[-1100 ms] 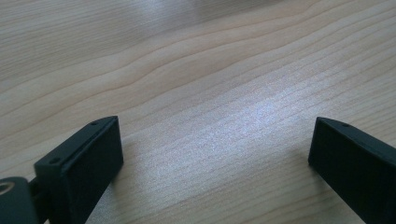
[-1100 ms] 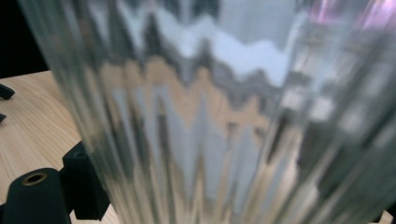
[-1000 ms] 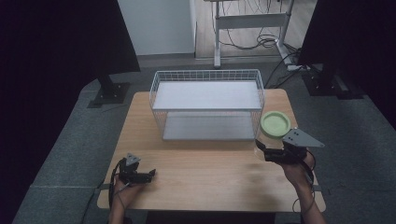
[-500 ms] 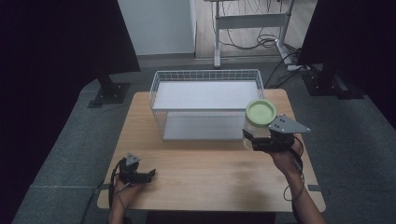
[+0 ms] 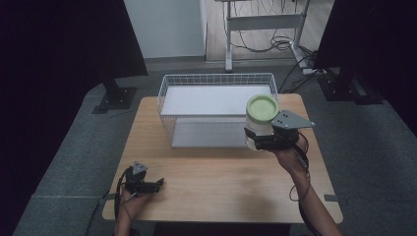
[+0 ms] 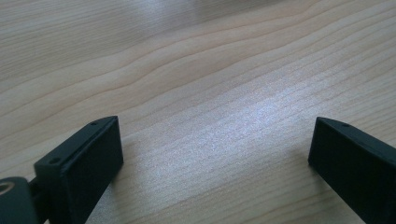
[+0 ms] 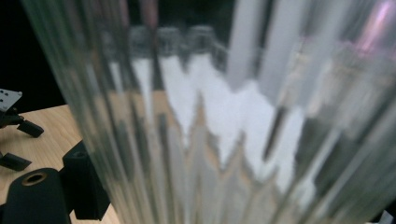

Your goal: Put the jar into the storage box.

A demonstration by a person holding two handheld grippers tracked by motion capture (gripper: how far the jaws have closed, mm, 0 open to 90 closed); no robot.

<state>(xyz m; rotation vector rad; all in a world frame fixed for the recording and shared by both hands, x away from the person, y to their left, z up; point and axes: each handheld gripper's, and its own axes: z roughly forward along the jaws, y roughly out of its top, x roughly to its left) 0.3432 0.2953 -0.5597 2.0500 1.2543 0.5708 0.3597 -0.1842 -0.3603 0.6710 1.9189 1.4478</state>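
My left gripper [image 5: 158,183] rests low on the table [image 5: 221,187], jaws wide apart, nothing between. White wire basket [image 5: 216,105] sits mid-table at the far edge. My right gripper [image 5: 255,139] is clamped on a ribbed clear glass jar [image 5: 259,120], green lid [image 5: 262,107], held up just by the basket's right front corner.
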